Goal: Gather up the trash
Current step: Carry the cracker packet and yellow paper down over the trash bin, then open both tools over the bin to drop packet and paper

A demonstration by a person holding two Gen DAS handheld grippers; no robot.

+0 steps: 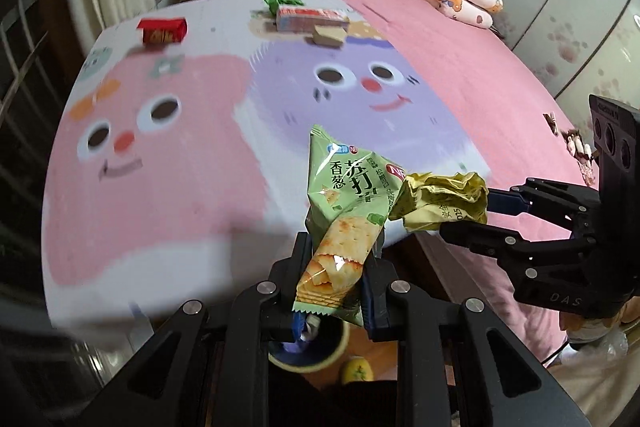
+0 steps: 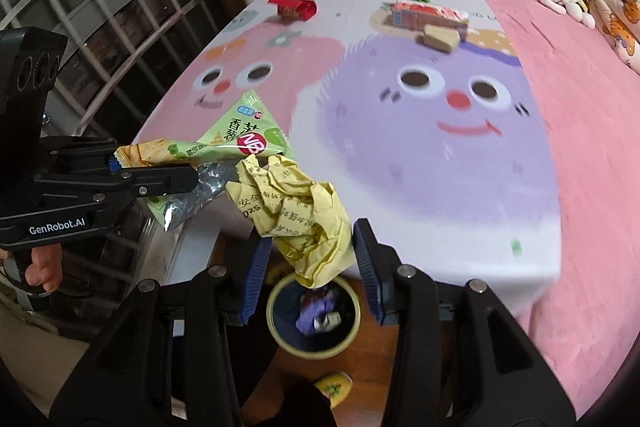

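The left claw point(image 1: 340, 279) grips a green cracker wrapper point(image 1: 344, 203) and the right claw point(image 2: 310, 263) a crumpled yellow paper point(image 2: 300, 215), both above the round yellow-rimmed bin point(image 2: 280, 341); a red box point(image 1: 162, 30) and cartons point(image 1: 310, 19) look left on the bed point(image 1: 460, 67).

Green cracker wrapper point(image 1: 344, 215), crumpled yellow paper point(image 2: 304, 215) seemingly above bin point(image 2: 314, 319)

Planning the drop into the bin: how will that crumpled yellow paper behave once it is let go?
The crumpled yellow paper looks light and holds its creased shape, so it should probably fall as one wad. It hangs above the trash bin, so a straight drop seems likely. Being so light, it may drift or catch on the right tool.
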